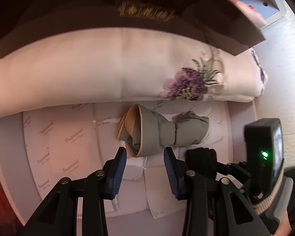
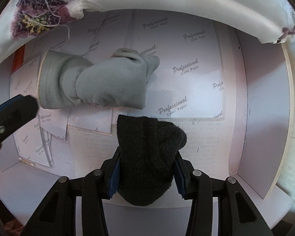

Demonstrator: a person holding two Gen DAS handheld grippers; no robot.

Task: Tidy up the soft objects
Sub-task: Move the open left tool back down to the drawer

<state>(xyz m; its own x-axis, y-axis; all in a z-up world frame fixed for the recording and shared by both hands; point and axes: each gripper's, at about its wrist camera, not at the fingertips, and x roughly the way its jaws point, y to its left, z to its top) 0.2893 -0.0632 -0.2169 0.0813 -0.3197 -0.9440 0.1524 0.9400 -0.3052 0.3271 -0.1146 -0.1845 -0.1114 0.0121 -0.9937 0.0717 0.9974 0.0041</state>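
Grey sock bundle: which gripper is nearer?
Left. The left gripper hangs just over the grey sock bundle, jaws open; the right gripper sits beside it, clamping the black sock.

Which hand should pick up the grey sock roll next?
Left. The left hand-held gripper hangs open just short of the grey sock roll; the right hand-held gripper is shut on the black sock.

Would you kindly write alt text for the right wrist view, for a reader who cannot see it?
The right gripper points down into a white drawer lined with printed paper, shut on a black knitted sock. A rolled grey sock bundle lies on the paper beyond it, below a white embroidered cloth, and the left gripper's tip enters from the left.
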